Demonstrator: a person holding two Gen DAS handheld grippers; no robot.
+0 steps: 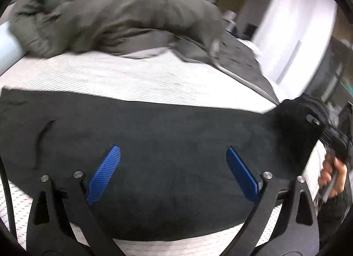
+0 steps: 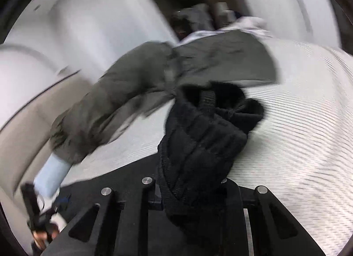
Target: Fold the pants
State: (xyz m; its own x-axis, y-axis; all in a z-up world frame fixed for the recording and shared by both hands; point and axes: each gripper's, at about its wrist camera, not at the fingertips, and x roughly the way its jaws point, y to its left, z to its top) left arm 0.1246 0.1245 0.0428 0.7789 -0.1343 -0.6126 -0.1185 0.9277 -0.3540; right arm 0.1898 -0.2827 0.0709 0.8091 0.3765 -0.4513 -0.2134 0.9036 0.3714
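Observation:
Black pants (image 1: pixel 154 141) lie spread across the white mattress (image 1: pixel 123 79). My left gripper (image 1: pixel 173 156) is open above them, its blue pads (image 1: pixel 103 173) wide apart and empty. My right gripper (image 2: pixel 189 181) is shut on a bunched end of the black pants (image 2: pixel 203 139) and holds it lifted off the mattress (image 2: pixel 297 123). That gripper also shows at the right edge of the left wrist view (image 1: pixel 313 123), clamping the raised pant end. Its fingertips are hidden under the fabric.
A grey-green garment (image 1: pixel 106 15) lies crumpled at the far side of the mattress, also in the right wrist view (image 2: pixel 154 83). A light blue item (image 2: pixel 51 176) sticks out beneath it. White walls and a doorway stand behind. Both views are blurred.

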